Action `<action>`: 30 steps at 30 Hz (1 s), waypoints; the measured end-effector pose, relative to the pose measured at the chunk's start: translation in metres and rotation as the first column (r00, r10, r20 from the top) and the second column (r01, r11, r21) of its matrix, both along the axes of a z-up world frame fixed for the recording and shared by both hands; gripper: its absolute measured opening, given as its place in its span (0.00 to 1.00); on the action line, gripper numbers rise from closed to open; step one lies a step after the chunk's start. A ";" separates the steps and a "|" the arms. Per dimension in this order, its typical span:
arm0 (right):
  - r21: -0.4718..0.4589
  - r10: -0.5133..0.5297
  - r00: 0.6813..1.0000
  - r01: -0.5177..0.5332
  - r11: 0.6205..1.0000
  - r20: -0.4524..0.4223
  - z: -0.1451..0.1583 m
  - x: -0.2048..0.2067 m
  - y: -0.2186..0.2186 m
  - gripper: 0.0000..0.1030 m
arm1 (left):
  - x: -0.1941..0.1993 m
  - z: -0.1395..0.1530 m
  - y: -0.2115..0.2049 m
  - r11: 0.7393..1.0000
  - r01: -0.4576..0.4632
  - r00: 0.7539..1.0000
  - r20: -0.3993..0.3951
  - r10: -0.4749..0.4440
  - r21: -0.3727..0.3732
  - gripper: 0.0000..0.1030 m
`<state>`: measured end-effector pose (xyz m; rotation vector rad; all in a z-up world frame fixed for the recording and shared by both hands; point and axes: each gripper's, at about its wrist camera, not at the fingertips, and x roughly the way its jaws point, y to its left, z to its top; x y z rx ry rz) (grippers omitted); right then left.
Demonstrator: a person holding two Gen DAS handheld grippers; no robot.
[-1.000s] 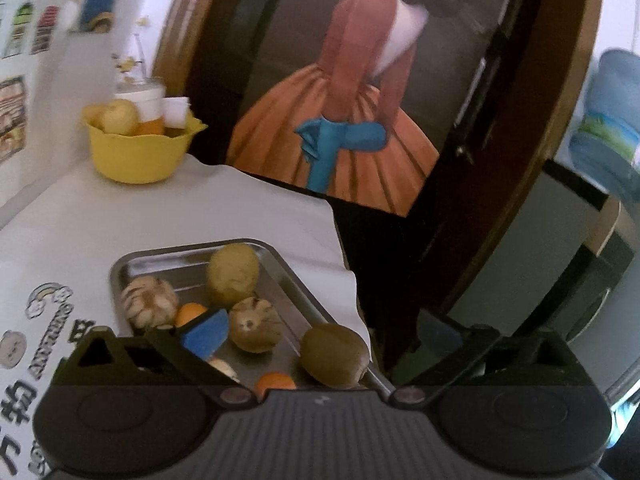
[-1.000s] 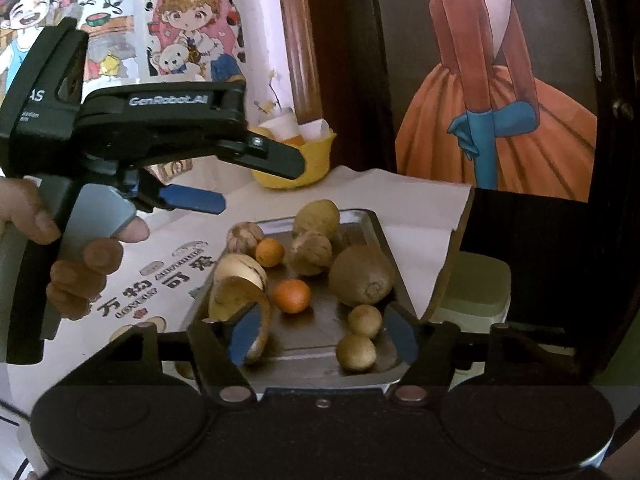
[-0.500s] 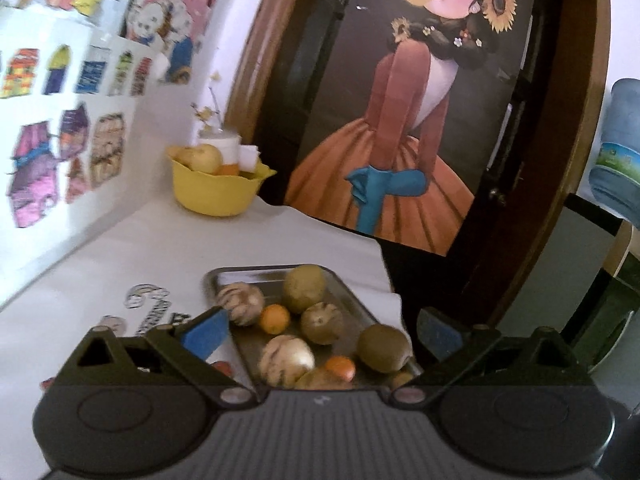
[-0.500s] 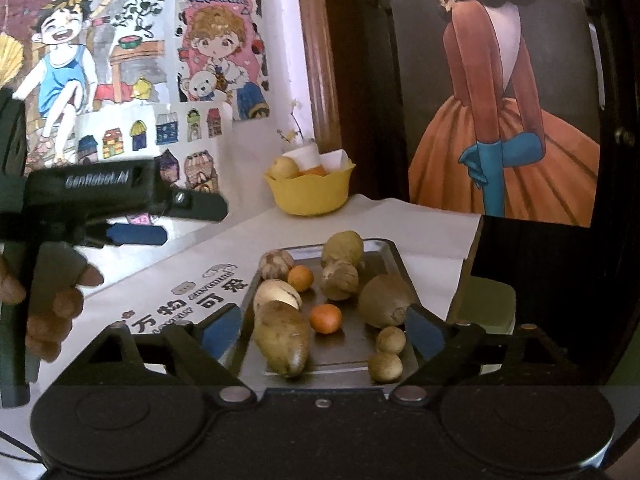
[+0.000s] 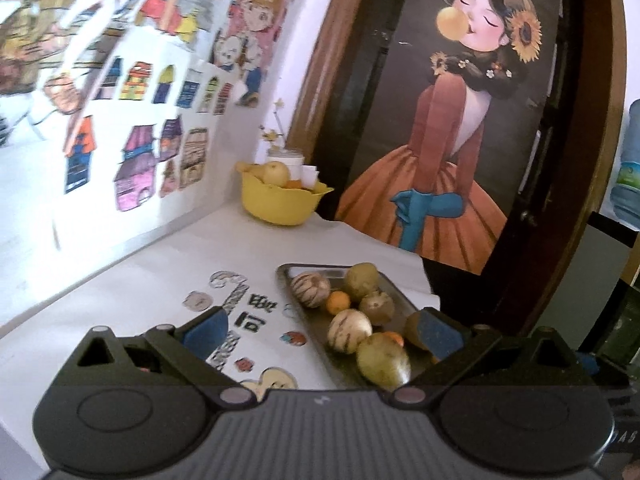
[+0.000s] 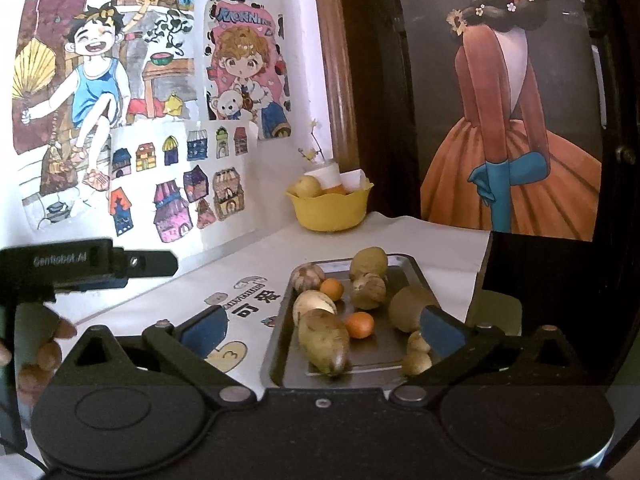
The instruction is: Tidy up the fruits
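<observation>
A steel tray (image 6: 414, 272) (image 5: 294, 270) on the white table holds several fruits: a long brown one (image 6: 324, 340) at the front, two small oranges (image 6: 359, 325) (image 6: 332, 289), a kiwi (image 6: 408, 306) and round brown fruits (image 6: 368, 290). My right gripper (image 6: 320, 330) is open and empty, held back above the tray's near end. My left gripper (image 5: 320, 328) is open and empty, raised to the left of the tray; it also shows in the right wrist view (image 6: 152, 262).
A yellow bowl (image 6: 330, 210) (image 5: 280, 204) with fruit and a white cup stands in the far corner. Cartoon posters cover the left wall. A dark door with a poster of a girl is behind. The table ends just right of the tray.
Both grippers have pulled back and up from the tray. The left gripper has swung left. The long brown fruit now lies free at the tray's front.
</observation>
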<state>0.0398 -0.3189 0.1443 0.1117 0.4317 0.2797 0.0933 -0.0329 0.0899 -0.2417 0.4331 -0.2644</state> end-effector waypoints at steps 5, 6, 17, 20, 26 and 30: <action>-0.008 -0.011 1.000 0.011 1.000 0.018 0.002 -0.015 0.008 0.99 | -0.018 -0.007 0.013 1.000 -0.027 1.000 0.001 0.027 0.011 1.00; -0.013 -0.016 1.000 0.017 1.000 0.027 0.002 -0.019 0.010 0.99 | -0.022 -0.008 0.015 0.999 -0.034 0.999 0.003 0.034 0.012 1.00; -0.030 -0.040 0.998 0.042 0.999 0.056 -0.009 -0.047 0.027 0.99 | -0.056 -0.021 0.044 0.994 -0.110 0.994 0.024 0.110 0.001 1.00; -0.040 -0.037 0.997 0.040 0.998 0.063 -0.012 -0.054 0.033 0.99 | -0.064 -0.025 0.047 0.993 -0.116 0.993 0.033 0.115 0.007 1.00; -0.066 -0.035 0.995 0.041 0.997 0.092 -0.017 -0.065 0.043 0.99 | -0.078 -0.031 0.051 0.992 -0.124 0.991 0.045 0.123 0.028 1.00; -0.068 -0.043 0.995 0.049 0.996 0.094 -0.021 -0.070 0.046 0.99 | -0.086 -0.037 0.055 0.991 -0.135 0.990 0.041 0.134 0.022 1.00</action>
